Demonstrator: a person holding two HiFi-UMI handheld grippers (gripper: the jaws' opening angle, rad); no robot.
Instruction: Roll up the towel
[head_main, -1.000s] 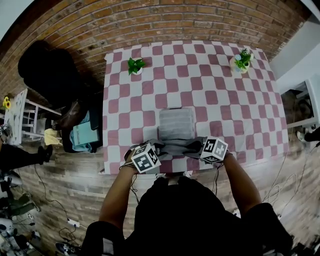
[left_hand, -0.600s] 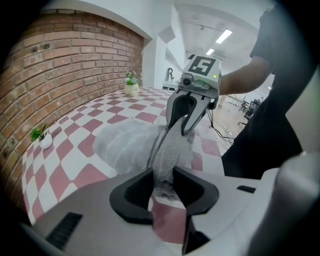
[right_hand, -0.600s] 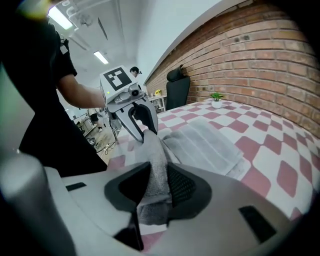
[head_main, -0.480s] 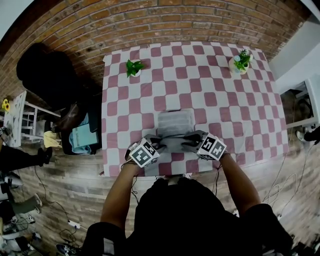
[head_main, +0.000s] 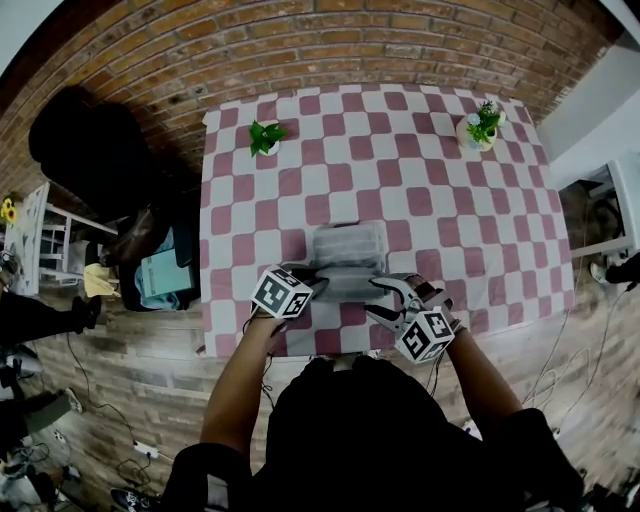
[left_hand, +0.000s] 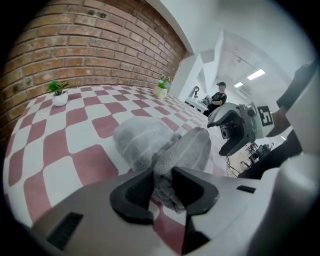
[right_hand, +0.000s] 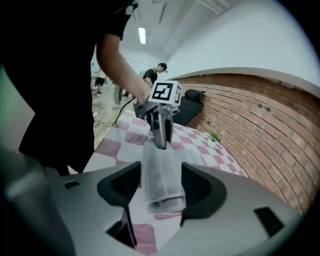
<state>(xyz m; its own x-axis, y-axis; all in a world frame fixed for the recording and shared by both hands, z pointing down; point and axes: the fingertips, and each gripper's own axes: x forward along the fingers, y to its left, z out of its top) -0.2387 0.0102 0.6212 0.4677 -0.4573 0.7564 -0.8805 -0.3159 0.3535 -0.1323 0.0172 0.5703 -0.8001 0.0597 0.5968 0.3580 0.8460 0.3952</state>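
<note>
- The towel (head_main: 348, 252), pale grey, lies on the table (head_main: 450, 200), about the middle of its near half, on a red-and-white checked cloth.
- The towel's near part is rolled into a loose bundle running left to right. Its far part lies flat just beyond the roll and joins it.
- The left gripper (left_hand: 161, 181) tilts down at the left end of the roll. Its jaws pinch a bunch of the fabric, which fills the whole gap between them.
- The right gripper (right_hand: 161, 186) is off the right end of the roll, held above the checked cloth and closer to the table's near edge than the roll is.
- The right gripper's jaws have just been opening and stand spread. From its own view the end of the roll shows between them with a gap on each side, so neither pad presses on it.
- Looking along the roll from that side, the left gripper's marker cube (right_hand: 165, 92) sits over the far end.
- Two small potted plants stand near the table's far corners, one on the left (head_main: 266, 134) and one on the right (head_main: 483, 122). Both are well apart from the towel.
- A brick wall (head_main: 320, 45) rises behind the table, and wooden floor (head_main: 120, 380) shows to the side.
</note>
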